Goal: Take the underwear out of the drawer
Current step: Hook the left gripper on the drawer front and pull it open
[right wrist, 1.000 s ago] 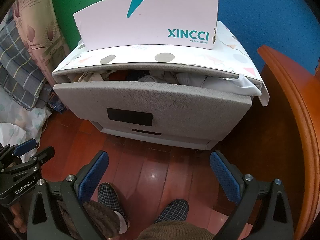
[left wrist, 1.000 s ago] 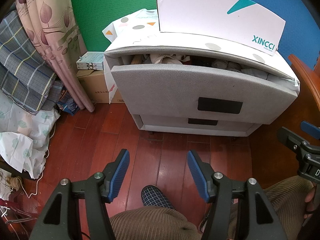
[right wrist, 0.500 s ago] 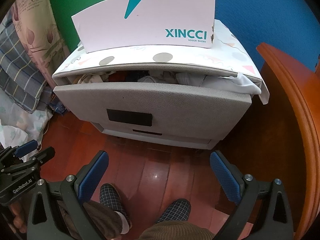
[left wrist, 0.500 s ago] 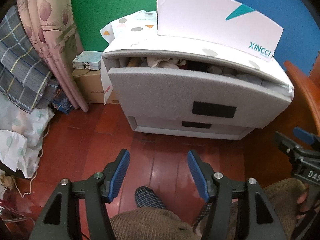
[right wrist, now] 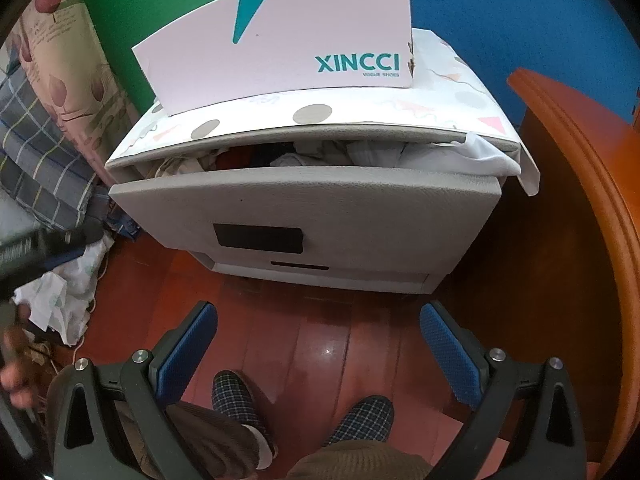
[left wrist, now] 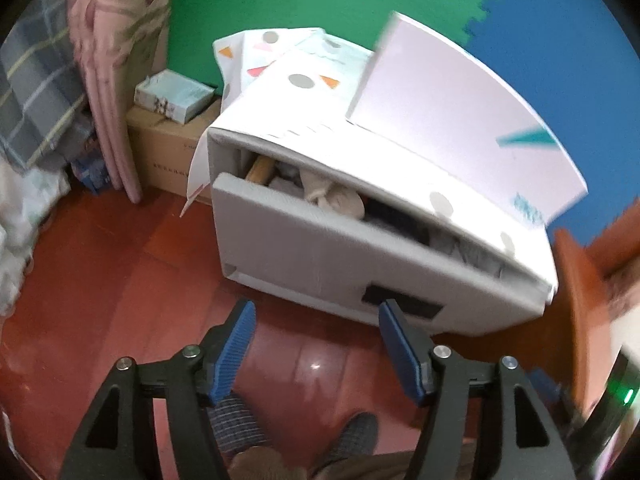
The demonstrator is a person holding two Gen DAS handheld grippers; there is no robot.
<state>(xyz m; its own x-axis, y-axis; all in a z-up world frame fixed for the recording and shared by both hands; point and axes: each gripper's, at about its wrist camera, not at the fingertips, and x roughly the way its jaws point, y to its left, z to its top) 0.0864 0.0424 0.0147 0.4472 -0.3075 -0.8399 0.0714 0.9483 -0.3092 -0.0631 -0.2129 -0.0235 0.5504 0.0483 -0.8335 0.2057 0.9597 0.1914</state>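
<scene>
The underwear is somewhere in the heap of clothes (right wrist: pixel 320 156) that fills the top drawer (right wrist: pixel 304 204) of the grey cabinet (right wrist: pixel 320 272). The drawer is pulled out only partly, and the clothes show through the gap under the cabinet top. Which piece is underwear I cannot tell; there are pale, white, dark and reddish cloths mixed together.

In my judgement the step in hand is the approach: nothing is taken yet. The left gripper (left wrist: pixel 314 346) has nothing between its fingers and its jaws are opening, about half wide. The right gripper (right wrist: pixel 318 350) stands wide open and empty, over the wooden floor (right wrist: pixel 320 320) in front of the cabinet. The next move probably asks one gripper to go up and forward into the gap and to close on a single soft piece, without catching the neighbours. The gap looks narrow, so the drawer may need to come out more.

The right view is sharp and frontal; it shows the white cloth hanging over the drawer's right corner, the shoe box (right wrist: pixel 280 40) with its lettering, and the person's two slippers. The left view is blurred and tilted; it shows the cabinet's left side, a cardboard box (left wrist: pixel 168 156) beside it and a curtain (left wrist: pixel 116 72).
</scene>
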